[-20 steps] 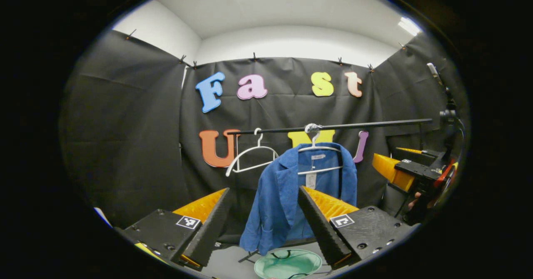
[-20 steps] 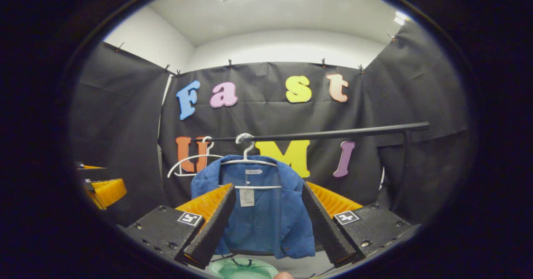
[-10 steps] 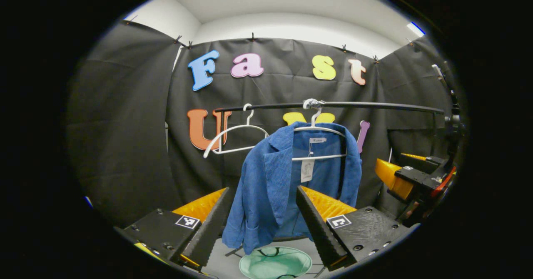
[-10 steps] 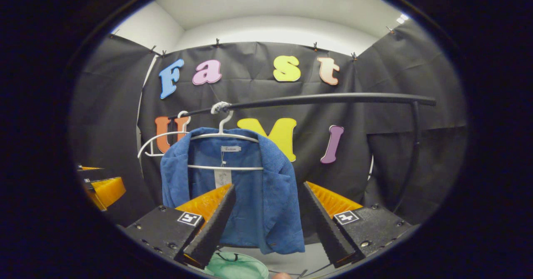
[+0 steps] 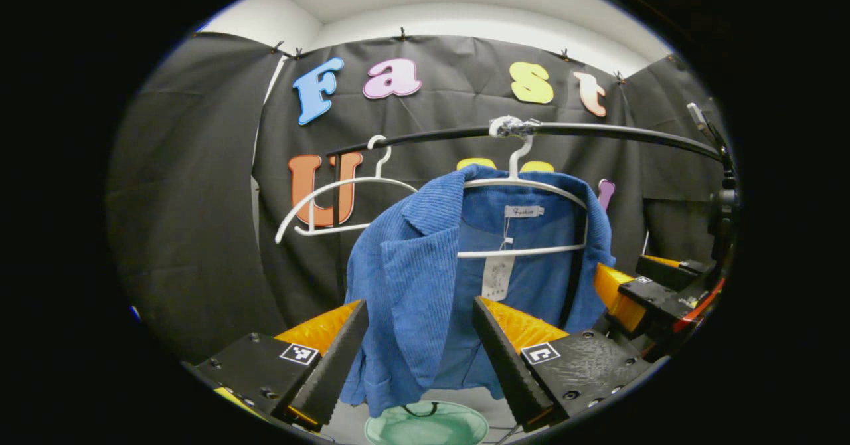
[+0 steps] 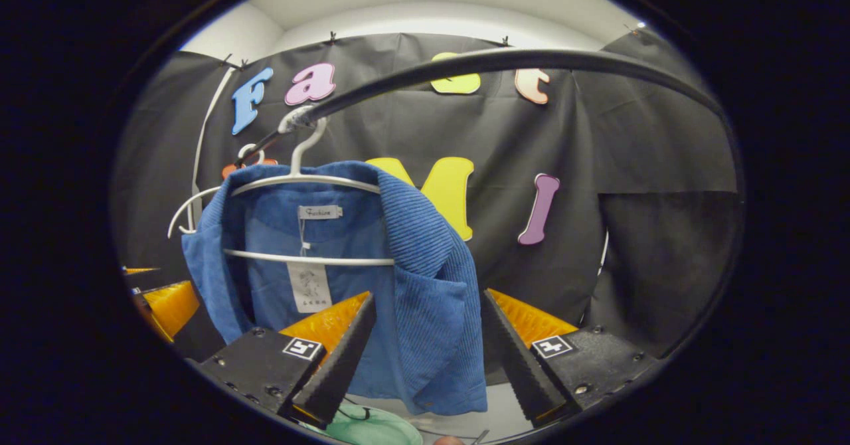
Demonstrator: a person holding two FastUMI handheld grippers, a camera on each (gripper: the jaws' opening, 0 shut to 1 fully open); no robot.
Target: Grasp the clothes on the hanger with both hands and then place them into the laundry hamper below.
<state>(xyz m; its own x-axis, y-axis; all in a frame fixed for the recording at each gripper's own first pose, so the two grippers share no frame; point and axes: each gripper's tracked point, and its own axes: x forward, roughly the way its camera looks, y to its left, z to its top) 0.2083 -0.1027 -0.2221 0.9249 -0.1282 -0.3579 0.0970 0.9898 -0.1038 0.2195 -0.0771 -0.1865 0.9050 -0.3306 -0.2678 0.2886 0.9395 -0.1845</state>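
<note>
The blue corduroy jacket (image 5: 425,279) hangs on its white hanger (image 5: 524,182) above the green hamper (image 5: 425,426); left gripper (image 5: 420,339) and right gripper (image 6: 428,339), jaws spread and empty, should each straddle a front panel's edge squarely before closing.

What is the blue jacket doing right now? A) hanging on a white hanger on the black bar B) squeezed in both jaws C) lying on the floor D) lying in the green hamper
A: the blue jacket hangs from a white hanger hooked on the black bar, above the green hamper.
</note>
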